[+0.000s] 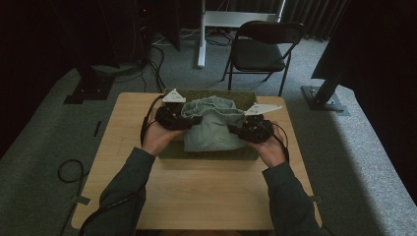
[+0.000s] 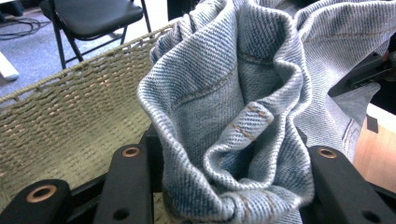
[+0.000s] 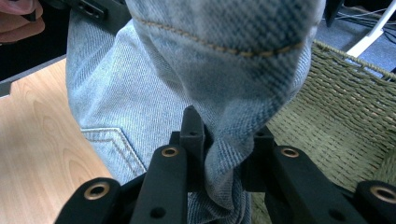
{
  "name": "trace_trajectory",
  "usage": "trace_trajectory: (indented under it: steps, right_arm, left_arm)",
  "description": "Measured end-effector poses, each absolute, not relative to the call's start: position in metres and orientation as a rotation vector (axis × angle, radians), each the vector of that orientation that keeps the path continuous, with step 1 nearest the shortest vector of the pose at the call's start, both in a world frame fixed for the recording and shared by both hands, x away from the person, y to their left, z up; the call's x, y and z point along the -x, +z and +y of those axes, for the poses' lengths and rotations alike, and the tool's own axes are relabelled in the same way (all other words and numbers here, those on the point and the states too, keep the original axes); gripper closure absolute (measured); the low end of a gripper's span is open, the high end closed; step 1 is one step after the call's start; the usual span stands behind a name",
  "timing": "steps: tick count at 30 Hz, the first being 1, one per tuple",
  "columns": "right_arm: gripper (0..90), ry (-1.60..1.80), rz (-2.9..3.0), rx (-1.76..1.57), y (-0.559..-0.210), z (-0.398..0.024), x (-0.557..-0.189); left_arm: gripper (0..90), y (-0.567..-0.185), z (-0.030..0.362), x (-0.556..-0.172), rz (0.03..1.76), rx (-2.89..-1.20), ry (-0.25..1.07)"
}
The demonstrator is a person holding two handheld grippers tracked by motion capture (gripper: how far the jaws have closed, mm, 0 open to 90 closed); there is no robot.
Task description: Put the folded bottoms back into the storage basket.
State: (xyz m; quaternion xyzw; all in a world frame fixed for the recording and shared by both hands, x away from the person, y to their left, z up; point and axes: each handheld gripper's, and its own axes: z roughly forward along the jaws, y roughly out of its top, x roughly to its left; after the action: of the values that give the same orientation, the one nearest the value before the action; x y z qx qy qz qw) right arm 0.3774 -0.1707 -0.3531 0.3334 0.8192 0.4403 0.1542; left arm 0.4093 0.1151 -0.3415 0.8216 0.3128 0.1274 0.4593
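High view: the denim garment (image 1: 212, 129) hangs bunched between two hand-held grippers at the centre of the frame, over the green woven basket (image 1: 246, 98) on the counter (image 1: 196, 196). The left hand-held gripper (image 1: 189, 121) and right hand-held gripper (image 1: 235, 130) each pinch one side, probably so the cloth can be carried level and clear of the basket rim. The garment's long axis runs left to right between the grips, its loose body drooping toward the lower frame.

Left gripper view: the jaws clamp a thick fold of denim (image 2: 233, 140); the basket wall (image 2: 70, 121) lies at left.

Right gripper view: the jaws grasp a gathered hem (image 3: 224, 154); a pocket seam (image 3: 112, 140) points down-left.
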Motion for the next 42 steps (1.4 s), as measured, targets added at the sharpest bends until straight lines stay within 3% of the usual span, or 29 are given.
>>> trace_trajectory:
  steps: [42]
  right_arm:
    - [75.9,1.228,2.276,-1.084,-0.367,-0.151,-0.450]
  left_arm:
    - [54.1,-0.357,0.116,-0.480,0.928,-1.932,0.331]
